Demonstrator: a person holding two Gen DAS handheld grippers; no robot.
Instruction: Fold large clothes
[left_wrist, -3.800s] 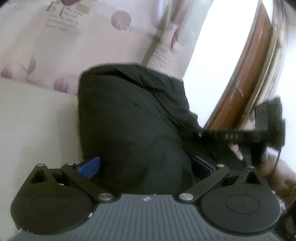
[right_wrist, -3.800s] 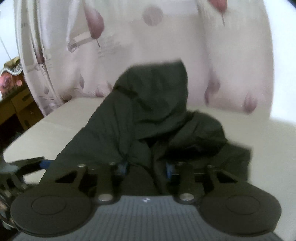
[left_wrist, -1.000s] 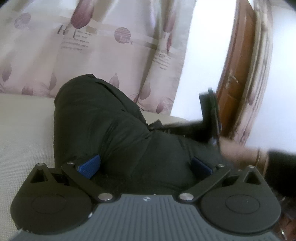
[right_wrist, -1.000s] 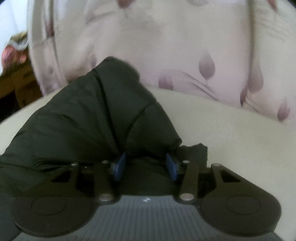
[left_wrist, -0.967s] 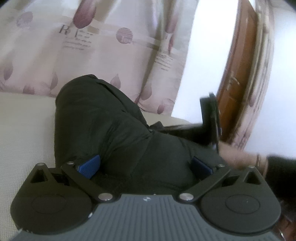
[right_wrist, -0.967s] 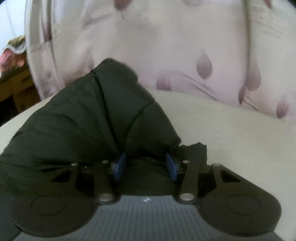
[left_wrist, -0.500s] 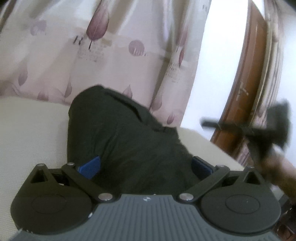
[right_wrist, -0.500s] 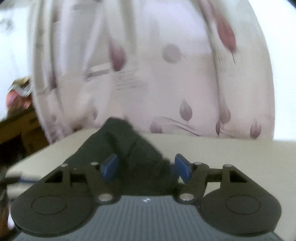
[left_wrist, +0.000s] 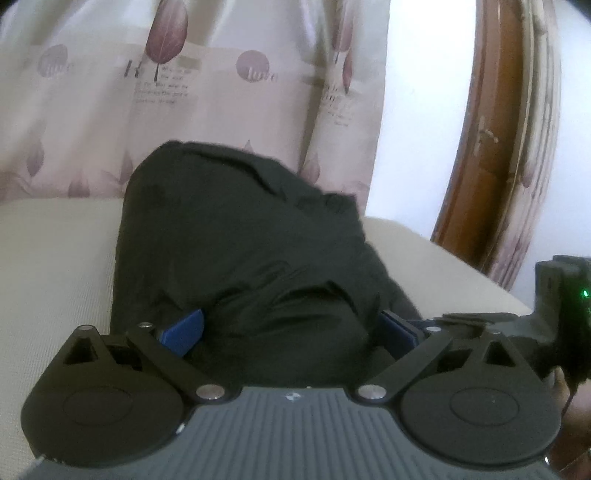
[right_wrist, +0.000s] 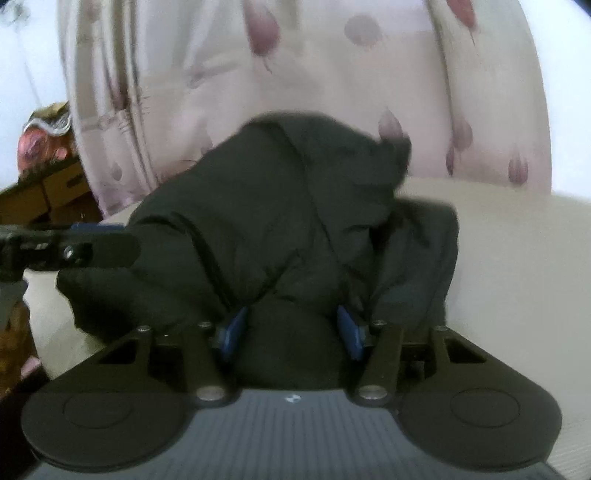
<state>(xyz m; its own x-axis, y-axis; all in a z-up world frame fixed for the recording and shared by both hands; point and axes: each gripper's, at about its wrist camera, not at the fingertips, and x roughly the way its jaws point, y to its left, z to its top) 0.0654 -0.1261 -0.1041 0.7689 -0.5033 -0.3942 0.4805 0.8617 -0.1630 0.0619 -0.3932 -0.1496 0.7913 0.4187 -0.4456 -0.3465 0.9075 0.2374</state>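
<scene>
A dark puffy jacket (left_wrist: 240, 258) lies heaped on the cream bed (left_wrist: 55, 258). My left gripper (left_wrist: 291, 328) stands open at full width, and the jacket's near bulk bulges between its blue pads (left_wrist: 184, 330). In the right wrist view the jacket (right_wrist: 277, 221) fills the middle. My right gripper (right_wrist: 291, 325) is closing on a thick fold at the near edge, and both pads touch the cloth. The right gripper's body (left_wrist: 554, 295) shows at the left view's right edge. A left finger (right_wrist: 99, 243) reaches in from the left, over the jacket's edge.
A pale curtain (left_wrist: 221, 92) with purple leaf prints hangs behind the bed. To the right stands a brown wooden door frame (left_wrist: 491, 147). Low wooden furniture (right_wrist: 44, 192) stands off the bed's left side. Bare cream bed (right_wrist: 517, 277) lies right of the jacket.
The right gripper let go of its fold, opened wider and pulled back, then came in on the jacket's near edge with narrower jaws. The left view tilted up slightly; its jaws kept their width.
</scene>
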